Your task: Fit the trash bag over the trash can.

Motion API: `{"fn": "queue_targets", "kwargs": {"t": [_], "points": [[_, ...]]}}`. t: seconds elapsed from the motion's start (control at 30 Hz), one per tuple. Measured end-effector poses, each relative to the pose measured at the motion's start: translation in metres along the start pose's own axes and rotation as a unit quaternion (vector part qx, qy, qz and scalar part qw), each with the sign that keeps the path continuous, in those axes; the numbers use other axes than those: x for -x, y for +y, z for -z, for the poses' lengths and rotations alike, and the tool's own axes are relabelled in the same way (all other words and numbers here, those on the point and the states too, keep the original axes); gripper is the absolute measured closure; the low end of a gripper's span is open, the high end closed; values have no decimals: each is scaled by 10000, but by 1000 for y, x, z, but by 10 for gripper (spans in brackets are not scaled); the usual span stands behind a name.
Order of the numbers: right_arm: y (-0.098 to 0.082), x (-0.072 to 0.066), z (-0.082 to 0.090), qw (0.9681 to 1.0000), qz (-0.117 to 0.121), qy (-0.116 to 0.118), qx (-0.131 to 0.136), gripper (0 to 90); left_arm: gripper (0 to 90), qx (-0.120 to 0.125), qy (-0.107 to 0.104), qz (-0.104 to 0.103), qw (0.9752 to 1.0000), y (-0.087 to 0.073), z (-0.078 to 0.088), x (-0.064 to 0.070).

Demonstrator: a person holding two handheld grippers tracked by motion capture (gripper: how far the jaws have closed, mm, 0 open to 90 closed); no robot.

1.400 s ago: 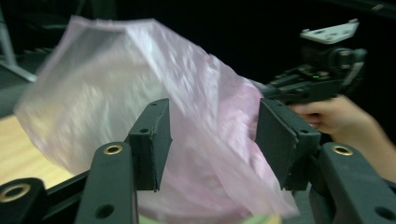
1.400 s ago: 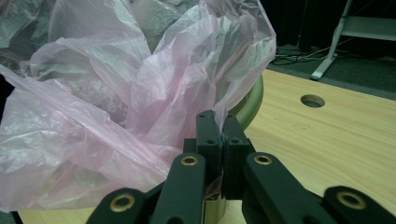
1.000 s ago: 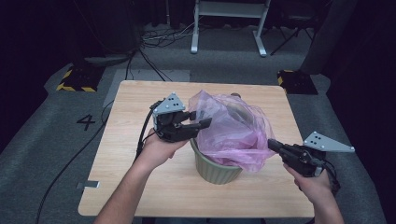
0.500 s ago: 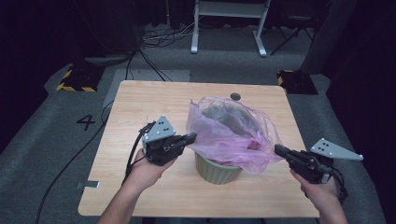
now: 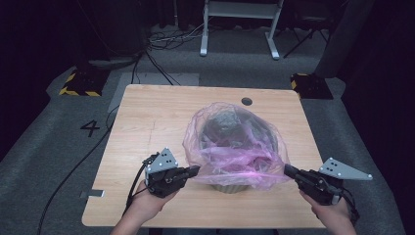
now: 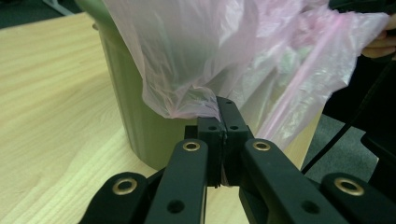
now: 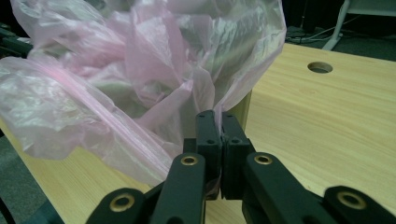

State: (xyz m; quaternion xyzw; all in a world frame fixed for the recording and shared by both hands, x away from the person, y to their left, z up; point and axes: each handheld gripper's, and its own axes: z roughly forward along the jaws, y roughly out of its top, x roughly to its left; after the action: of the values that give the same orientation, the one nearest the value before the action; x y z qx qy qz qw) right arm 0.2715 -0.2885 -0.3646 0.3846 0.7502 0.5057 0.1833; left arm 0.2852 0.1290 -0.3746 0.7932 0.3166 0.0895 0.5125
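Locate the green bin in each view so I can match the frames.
High view: green bin centre-front on the table, mostly under the pink bag.
Left gripper view: bin wall upper left, behind the jaws.
Right gripper view: a sliver beneath the bag.
Shared landmark: the pink bag.

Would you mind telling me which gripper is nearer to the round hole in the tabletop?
Left, marginally. The left gripper sits at the bin's near-left side, the right gripper at its near-right; the hole lies beyond the bin.
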Motion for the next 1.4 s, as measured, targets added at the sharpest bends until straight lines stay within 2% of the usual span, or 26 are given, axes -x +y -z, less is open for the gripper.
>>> {"fn": "queue_targets", "kwargs": {"t": [0.07, 0.17, 0.27, 0.43, 0.47, 0.6, 0.63, 0.7, 0.73, 0.77, 0.8, 0.83, 0.93, 1.0, 1.03, 1.17, 1.23, 1.4], "points": [[-3, 1, -3, 10000, -59, 19, 6, 887, 895, 34, 172, -159, 9997, -3, -4, -1], [-10, 1, -8, 9999, -125, 35, 33, 888, 896, 123, 143, -136, 9997, -9, -9, -4], [-19, 1, -14, 9997, -230, 102, 79, 889, 896, 44, 181, -108, 9998, -16, -15, -7], [-37, 4, -22, 9988, -446, 185, -40, 889, 896, -232, 303, 54, 9993, -31, -26, -19], [-41, 5, -24, 9987, -477, 172, -72, 889, 896, -258, 309, 149, 9991, -34, -28, -22], [-49, 8, -29, 9978, -600, 235, -132, 867, 871, -160, 295, 320, 9989, -40, -30, -33], [-49, 9, -28, 9980, -568, 251, -64, 806, 840, -133, 318, 289, 9990, -40, -29, -35], [-47, 8, -25, 9981, -547, 287, 75, 736, 775, -49, 248, 292, 9993, -38, -24, -37], [-43, 7, -19, 9979, -461, 368, 263, 612, 689, 68, 152, 251, 9995, -35, -18, -38], [-43, 7, -19, 9979, -461, 368, 263, 612, 652, 68, 152, 251, 9995, -35, -18, -38], [-40, 6, -16, 9979, -417, 354, 359, 528, 652, 95, 116, 200, 9997, -34, -15, -38], [-37, 5, -13, 9978, -378, 315, 443, 479, 592, 126, 129, 217, 9996, -32, -11, -37], [-25, 6, -3, 9962, -240, 318, 780, 417, 492, 264, 114, 192, 9994, -26, -1, -35], [-22, 7, -2, 9964, -229, 258, 780, 418, 479, 357, 117, 127, 9992, -22, 5, -33], [-16, 11, -2, 9966, -226, 134, 785, 419, 478, 378, 94, 79, 9992, -20, 8, -33], [-8, 18, -2, 9958, -271, 70, 869, 420, 451, 475, 103, -27, 9988, -10, 15, -31], [-1, 22, -4, 9955, -308, 6, 898, 421, 379, 545, 101, 26, 9985, -5, 19, -31], [12, 27, -13, 9959, -258, -30, 861, 421, 306, 704, -7, -31, 9975, 1, 32, -30]]}}
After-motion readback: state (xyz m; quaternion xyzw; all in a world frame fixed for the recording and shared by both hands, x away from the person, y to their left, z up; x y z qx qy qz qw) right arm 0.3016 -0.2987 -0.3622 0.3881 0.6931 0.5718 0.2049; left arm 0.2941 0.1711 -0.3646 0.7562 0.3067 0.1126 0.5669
